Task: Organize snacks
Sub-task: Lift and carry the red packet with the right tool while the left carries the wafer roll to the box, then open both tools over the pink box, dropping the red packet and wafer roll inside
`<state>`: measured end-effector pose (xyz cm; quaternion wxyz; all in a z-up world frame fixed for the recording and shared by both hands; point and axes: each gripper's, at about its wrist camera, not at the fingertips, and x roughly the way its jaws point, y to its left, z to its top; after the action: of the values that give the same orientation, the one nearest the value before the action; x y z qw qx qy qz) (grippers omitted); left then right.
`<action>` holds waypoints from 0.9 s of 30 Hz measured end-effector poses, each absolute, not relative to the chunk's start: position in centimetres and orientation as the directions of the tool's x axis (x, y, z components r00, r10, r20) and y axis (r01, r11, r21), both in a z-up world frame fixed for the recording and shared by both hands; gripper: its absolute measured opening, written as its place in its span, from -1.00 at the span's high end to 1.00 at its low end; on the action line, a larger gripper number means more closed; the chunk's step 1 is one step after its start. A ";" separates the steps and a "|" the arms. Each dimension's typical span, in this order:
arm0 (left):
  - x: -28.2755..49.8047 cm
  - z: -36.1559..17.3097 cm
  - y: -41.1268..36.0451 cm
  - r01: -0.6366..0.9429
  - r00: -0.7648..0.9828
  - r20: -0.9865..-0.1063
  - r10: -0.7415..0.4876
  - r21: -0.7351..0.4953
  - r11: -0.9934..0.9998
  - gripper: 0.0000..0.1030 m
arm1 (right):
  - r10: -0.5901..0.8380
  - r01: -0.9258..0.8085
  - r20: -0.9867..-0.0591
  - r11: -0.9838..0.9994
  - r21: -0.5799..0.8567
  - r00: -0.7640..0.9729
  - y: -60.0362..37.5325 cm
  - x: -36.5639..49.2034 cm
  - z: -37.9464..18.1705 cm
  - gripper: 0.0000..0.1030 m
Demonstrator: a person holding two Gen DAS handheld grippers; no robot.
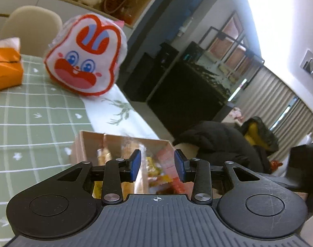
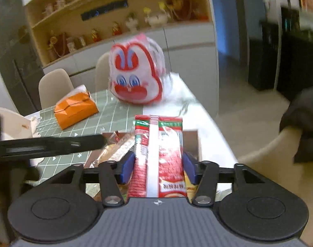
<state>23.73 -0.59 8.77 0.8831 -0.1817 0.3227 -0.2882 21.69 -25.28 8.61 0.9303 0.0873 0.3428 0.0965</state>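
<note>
Holding a red snack packet [image 2: 159, 160] upright between its blue pads, the right claw [image 2: 158, 167] is closed on the packet's sides just above the open cardboard box [image 2: 194, 142], presumably so the packet can drop in on edge beside the wrapped snacks [image 2: 113, 152] already inside. The left claw [image 1: 157, 165] hangs over the same box, jaws parted and empty, likely out of the way for now. Farther back on the green checked desk [image 1: 33, 111] sit a rabbit-face snack bag [image 2: 135, 74] and an orange tissue pack [image 2: 75, 109], both untouched.
</note>
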 end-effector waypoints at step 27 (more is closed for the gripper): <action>13.8 7.9 -1.7 0.365 0.737 -0.514 -0.439 -0.244 0.899 0.42 | 0.174 -0.111 -0.643 0.984 0.137 0.746 -24.2 7.7 4.4 -0.53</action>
<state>13.76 -1.69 7.88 0.9298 -0.0635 0.2912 -0.2160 7.67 -24.21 4.37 0.9331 0.0451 0.3484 0.0764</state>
